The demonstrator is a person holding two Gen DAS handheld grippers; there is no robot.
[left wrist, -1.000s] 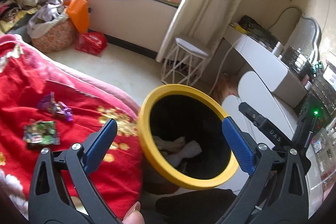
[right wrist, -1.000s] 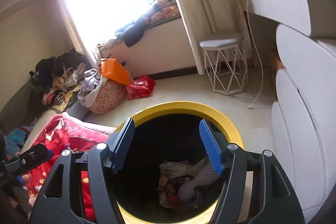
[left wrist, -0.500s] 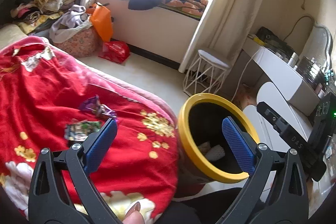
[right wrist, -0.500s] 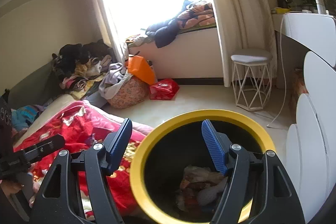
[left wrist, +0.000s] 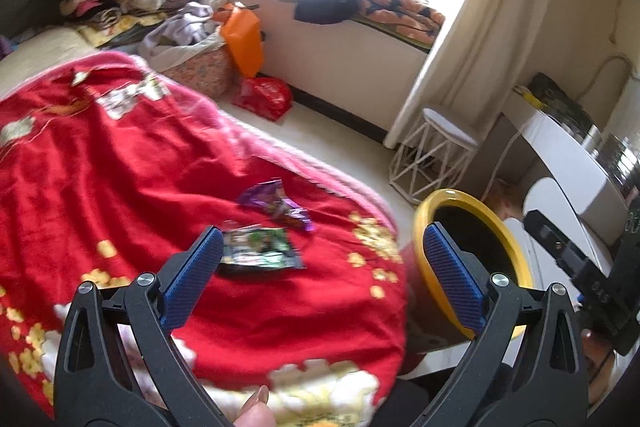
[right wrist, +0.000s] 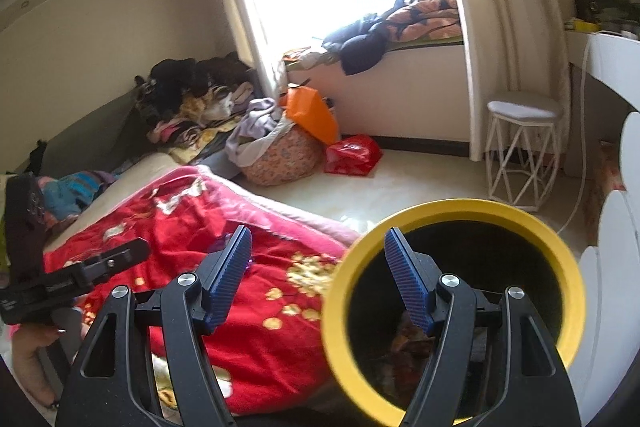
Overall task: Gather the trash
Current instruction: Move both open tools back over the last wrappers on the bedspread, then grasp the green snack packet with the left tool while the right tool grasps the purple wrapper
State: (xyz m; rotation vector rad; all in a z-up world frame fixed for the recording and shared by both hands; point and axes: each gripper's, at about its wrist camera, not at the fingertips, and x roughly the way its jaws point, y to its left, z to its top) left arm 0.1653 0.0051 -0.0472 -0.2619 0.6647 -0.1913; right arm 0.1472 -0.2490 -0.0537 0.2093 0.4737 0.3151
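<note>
Two snack wrappers lie on the red flowered blanket (left wrist: pixel 120 163): a green one (left wrist: pixel 262 247) and, just beyond it, a purple one (left wrist: pixel 278 205). My left gripper (left wrist: pixel 324 259) hovers open above the blanket, its left finger right beside the green wrapper, nothing between the pads. A yellow-rimmed black trash bin (left wrist: pixel 430 247) stands off the bed's right edge. In the right wrist view the bin (right wrist: pixel 452 215) holds crumpled trash at its bottom. My right gripper (right wrist: pixel 320 267) is open and empty, straddling the bin's near-left rim.
A white wire stool (right wrist: pixel 522 147) stands by the curtain. An orange bag (right wrist: pixel 310 113), a red bag (right wrist: pixel 352 155) and a cloth-filled basket (right wrist: pixel 280 157) sit on the floor under the window. White rounded furniture (right wrist: pixel 616 267) flanks the bin's right. Clothes pile up at the bed's far side.
Both views swung left, away from the bin and over the blanket. The wrappers moved from the far left to the centre of the left wrist view. Both grippers stayed open and empty.
</note>
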